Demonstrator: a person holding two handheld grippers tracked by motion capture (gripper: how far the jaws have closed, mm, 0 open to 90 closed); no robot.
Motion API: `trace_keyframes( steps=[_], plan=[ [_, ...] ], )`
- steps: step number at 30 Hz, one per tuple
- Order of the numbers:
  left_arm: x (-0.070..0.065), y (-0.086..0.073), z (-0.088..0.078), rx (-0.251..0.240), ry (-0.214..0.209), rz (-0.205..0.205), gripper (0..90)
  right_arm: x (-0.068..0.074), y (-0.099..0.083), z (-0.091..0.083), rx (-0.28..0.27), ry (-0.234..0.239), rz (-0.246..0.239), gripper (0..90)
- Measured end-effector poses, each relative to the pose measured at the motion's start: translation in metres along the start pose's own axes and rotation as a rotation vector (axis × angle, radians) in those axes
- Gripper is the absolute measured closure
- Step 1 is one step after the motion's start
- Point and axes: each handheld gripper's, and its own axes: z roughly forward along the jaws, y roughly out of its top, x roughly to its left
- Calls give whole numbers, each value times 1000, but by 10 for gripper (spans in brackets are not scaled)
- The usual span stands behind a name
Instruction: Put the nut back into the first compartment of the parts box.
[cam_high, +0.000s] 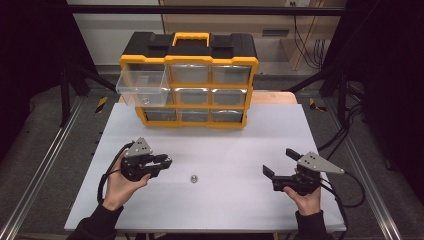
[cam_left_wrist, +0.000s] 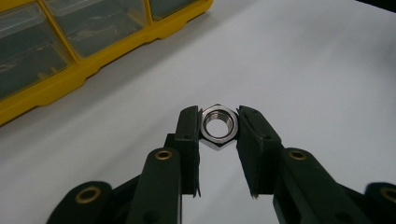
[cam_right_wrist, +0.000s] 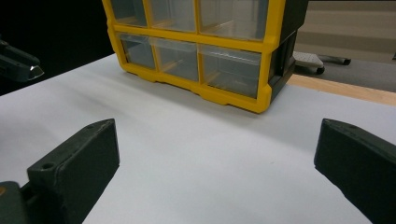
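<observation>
A small silver hexagonal metal nut (cam_left_wrist: 218, 126) is pinched between the two black jaws of the left gripper (cam_left_wrist: 219, 128), held clear above the white tabletop (cam_left_wrist: 327, 70), with its threaded hole turned toward that gripper's camera. In the high view, a second small round metal piece (cam_high: 193, 178) is seen lying on the table between the left gripper (cam_high: 167, 160) and the right gripper (cam_high: 280, 162), whose jaws are spread wide with nothing between them. A yellow-and-black plastic organiser cabinet (cam_high: 190, 80) with clear drawers is set at the far side of the table, its top-left transparent drawer (cam_high: 142, 82) pulled out.
</observation>
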Motion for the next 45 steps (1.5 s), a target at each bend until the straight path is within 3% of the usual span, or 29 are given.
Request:
trace_keyframes(
  steps=[16, 45],
  plan=[
    [3, 12, -20, -55, 23, 0, 700, 0, 0, 1, 2, 0, -3, 5],
    [10, 55, -54, -131, 73, 23, 699, 0, 0, 1, 4, -3, 0, 5]
  ],
)
